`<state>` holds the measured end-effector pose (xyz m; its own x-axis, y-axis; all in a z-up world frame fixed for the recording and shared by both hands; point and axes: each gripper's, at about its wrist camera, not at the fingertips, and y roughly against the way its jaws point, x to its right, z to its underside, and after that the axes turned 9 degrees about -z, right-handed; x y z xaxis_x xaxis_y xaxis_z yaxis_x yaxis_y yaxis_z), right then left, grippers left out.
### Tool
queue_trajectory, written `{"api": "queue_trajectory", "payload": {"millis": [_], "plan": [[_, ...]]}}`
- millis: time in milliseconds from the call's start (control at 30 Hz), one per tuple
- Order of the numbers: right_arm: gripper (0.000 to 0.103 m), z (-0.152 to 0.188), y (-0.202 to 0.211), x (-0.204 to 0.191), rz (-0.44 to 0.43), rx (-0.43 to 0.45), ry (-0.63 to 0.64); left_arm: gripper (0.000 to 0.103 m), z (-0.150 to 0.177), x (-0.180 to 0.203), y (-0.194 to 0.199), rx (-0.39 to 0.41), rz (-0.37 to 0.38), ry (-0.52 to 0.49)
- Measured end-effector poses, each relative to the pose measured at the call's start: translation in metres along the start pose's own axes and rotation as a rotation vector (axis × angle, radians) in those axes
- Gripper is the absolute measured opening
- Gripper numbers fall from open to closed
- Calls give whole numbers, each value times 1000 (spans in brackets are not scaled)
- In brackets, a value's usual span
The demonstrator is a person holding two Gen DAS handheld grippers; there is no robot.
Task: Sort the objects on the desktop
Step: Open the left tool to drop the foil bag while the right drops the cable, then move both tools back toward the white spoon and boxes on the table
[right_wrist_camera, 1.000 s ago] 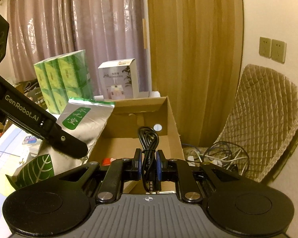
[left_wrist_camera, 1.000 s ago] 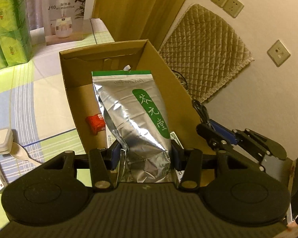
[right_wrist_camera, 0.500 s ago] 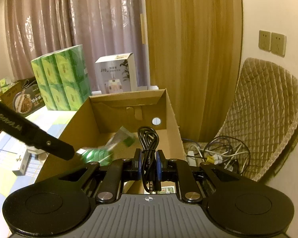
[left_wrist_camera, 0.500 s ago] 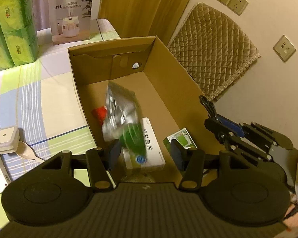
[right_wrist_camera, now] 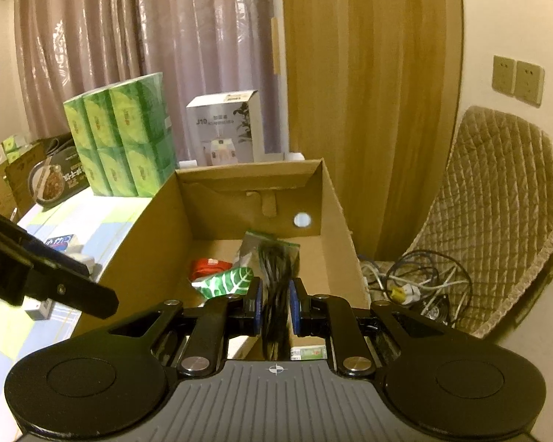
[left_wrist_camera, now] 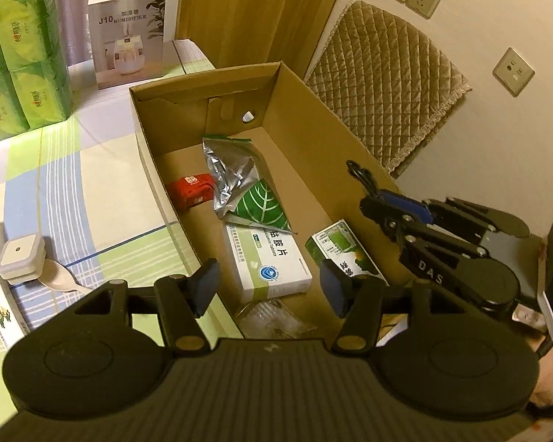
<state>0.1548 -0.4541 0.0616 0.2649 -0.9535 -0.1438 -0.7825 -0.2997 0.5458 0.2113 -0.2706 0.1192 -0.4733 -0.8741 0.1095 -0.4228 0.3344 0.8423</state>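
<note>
A: Cardboard, plain brown and matte: the carton is a long open rectangle on the checked cloth of the counter, with a round hole punched in its far end wall.

B: And inside it?

A: Biggest is the foil pouch, crinkled silver with a green leaf print at its near end. It lies on the carton floor, long axis running from the near end toward the far wall, green-edged top pointing away. Just beside it sits a small red box. Nearer, a flat white medicine box carries Chinese print and the word "Tablets", and a green-and-white packet leans by the right wall.

B: The claws?

A: The left claw hangs over the carton's near end, its blue pads apart with nothing between them; its jaws have just been opening. The right claw is pinched narrow on a bundle of black cable, which stands upright between the pads over the carton's near right corner.

B: Any other writing?

A: The white box behind reads "J10 HUMIDIFIER", beside green tissue packs.
</note>
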Motion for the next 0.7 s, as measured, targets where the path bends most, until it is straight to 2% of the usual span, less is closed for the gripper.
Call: {"api": "queue_trajectory", "payload": {"millis": [233, 400, 567, 700], "plan": [[14, 5, 7, 6, 18, 10, -21, 57, 7, -5, 3, 10, -3, -12], [36, 10, 20, 6, 32, 19, -36, 60, 16, -14, 11, 29, -7, -3], [42, 15, 31, -8, 24, 22, -35, 62, 28, -23, 24, 49, -11, 9], [56, 19, 40, -24, 10, 24, -33, 69, 43, -32, 36, 62, -14, 20]]}}
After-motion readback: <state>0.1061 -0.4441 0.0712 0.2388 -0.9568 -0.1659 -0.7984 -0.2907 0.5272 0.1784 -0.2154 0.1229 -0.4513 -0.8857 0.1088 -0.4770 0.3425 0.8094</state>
